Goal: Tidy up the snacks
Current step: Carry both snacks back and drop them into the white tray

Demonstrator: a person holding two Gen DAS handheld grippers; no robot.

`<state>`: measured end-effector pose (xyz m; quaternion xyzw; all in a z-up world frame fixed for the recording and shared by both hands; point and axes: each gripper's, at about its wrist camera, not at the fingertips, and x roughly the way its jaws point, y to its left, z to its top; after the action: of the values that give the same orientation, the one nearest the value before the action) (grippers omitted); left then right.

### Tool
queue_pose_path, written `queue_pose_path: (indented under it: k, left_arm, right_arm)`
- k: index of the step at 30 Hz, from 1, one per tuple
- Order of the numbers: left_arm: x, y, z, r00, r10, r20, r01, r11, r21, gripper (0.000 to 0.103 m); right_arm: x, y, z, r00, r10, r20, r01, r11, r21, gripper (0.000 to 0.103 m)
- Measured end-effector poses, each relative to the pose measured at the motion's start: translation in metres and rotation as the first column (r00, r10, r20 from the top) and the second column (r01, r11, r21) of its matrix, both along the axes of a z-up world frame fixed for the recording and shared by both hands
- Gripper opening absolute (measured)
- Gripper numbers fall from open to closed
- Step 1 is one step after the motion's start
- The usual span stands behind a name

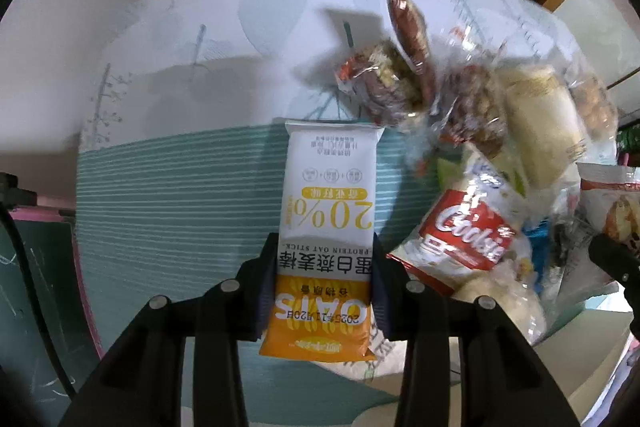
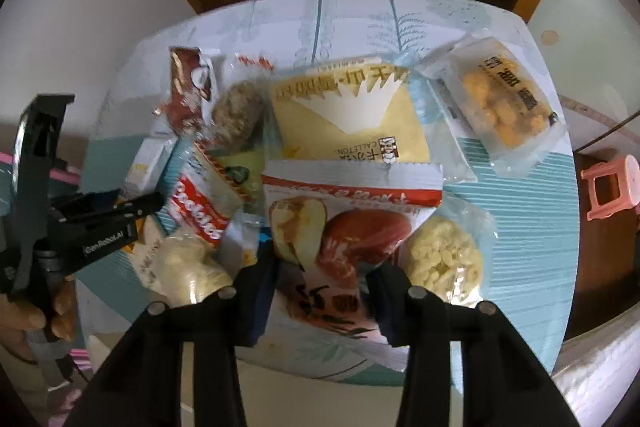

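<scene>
the left gripper [image 1: 322, 291] points down at the table [image 1: 180, 195], which is covered with a teal striped cloth. its two fingers [image 1: 262, 291] are closed against the long edges of an oat bar packet [image 1: 326, 227], white above and orange below. the packet lies flat on the cloth, apart from the main pile of snacks, and runs lengthwise away from the gripper.

the right gripper [image 2: 322, 293] points down over the pile. its fingers [image 2: 260, 299] press on both sides of a date snack bag [image 2: 340, 239], white with a red band. the bag lies at the near edge of the table, with its lower end past that edge.

a cookie packet [image 2: 200, 207] lies just left of the bag. a yellow packet [image 2: 348, 119] lies behind it, and a round rice cracker [image 2: 444, 259] is just to its right. a clear packet of orange snacks [image 2: 500, 111] sits toward the far right. a hand [image 2: 32, 311] holds the left gripper's handle at the left edge of the right wrist view.
</scene>
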<state>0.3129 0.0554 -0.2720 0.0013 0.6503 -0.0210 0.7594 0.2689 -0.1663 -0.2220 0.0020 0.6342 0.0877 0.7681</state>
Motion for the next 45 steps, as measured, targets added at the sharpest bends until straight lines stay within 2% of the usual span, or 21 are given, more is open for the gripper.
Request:
queue_pose_path:
  k: [5,8,12,14,18,23,27,28,33,34,35,36,37,39,41,45]
  left_arm:
    - [-0.025,0.006,0.057,0.992,-0.004,0.124,0.006,1.0,-0.016,0.038]
    - [-0.052,0.003,0.104,0.974,-0.037,0.224,0.044,0.999,-0.03,0.039]
    - [-0.091,0.01,0.159,0.948,-0.089,0.306,0.108,0.993,-0.047,0.039]
    - [-0.117,0.005,0.181,0.936,-0.119,0.332,0.146,0.988,-0.056,0.039]
    - [-0.162,-0.007,0.201,0.917,-0.17,0.36,0.198,0.979,-0.043,0.039]
    - [-0.214,-0.037,0.203,0.909,-0.224,0.351,0.242,0.97,-0.009,0.04]
    - [-0.242,-0.055,0.193,0.919,-0.242,0.311,0.253,0.967,0.004,0.04]
    - [-0.247,-0.058,0.191,0.939,-0.189,0.288,0.187,0.982,0.034,0.04]
    - [-0.271,-0.071,0.174,0.953,-0.192,0.233,0.184,0.981,0.058,0.04]
    - [-0.274,-0.074,0.169,0.956,-0.193,0.22,0.183,0.981,0.064,0.044]
    - [-0.277,-0.077,0.165,0.96,-0.195,0.203,0.184,0.98,0.07,0.064]
    - [-0.279,-0.08,0.16,0.963,-0.194,0.186,0.183,0.98,0.073,0.075]
    - [-0.279,-0.08,0.157,0.966,-0.182,0.184,0.169,0.982,0.087,0.081]
    - [-0.282,-0.081,0.155,0.97,-0.162,0.182,0.148,0.985,0.088,0.083]
    - [-0.283,-0.081,0.156,0.977,-0.131,0.169,0.124,0.991,0.054,0.083]
    - [-0.287,-0.08,0.161,0.978,-0.093,0.184,0.089,0.996,0.028,0.083]
  right_arm:
    - [-0.014,-0.008,0.038,0.995,-0.063,0.083,0.059,0.997,0.048,0.042]
    - [-0.033,-0.011,0.068,0.983,-0.101,0.153,0.09,0.993,0.082,0.042]
    - [-0.068,-0.012,0.105,0.964,-0.149,0.219,0.12,0.983,0.139,0.042]
    - [-0.083,-0.015,0.118,0.958,-0.158,0.239,0.123,0.98,0.155,0.042]
    - [-0.123,-0.018,0.139,0.951,-0.157,0.265,0.109,0.976,0.187,0.042]
    - [-0.17,-0.018,0.148,0.964,-0.091,0.249,0.048,0.984,0.174,0.043]
    - [-0.203,-0.026,0.144,0.975,-0.068,0.212,0.037,0.988,0.148,0.043]
    - [-0.21,-0.029,0.142,0.977,-0.066,0.201,0.037,0.989,0.146,0.043]
    - [-0.234,-0.041,0.112,0.992,-0.043,0.121,0.032,0.995,0.096,0.044]
    - [-0.239,-0.042,0.108,0.993,-0.04,0.112,0.031,0.996,0.082,0.045]
    - [-0.242,-0.043,0.105,0.994,-0.038,0.104,0.031,0.997,0.07,0.045]
    - [-0.245,-0.043,0.103,0.995,-0.033,0.097,0.028,0.998,0.057,0.045]
    - [-0.248,-0.044,0.101,0.996,-0.023,0.09,0.019,0.999,0.045,0.046]
    - [-0.254,-0.046,0.1,0.996,-0.012,0.087,0.009,0.999,0.038,0.046]
    - [-0.257,-0.049,0.102,0.996,-0.01,0.093,0.006,0.999,0.039,0.046]
    - [-0.261,-0.055,0.111,0.992,-0.017,0.125,0.01,0.999,0.054,0.054]
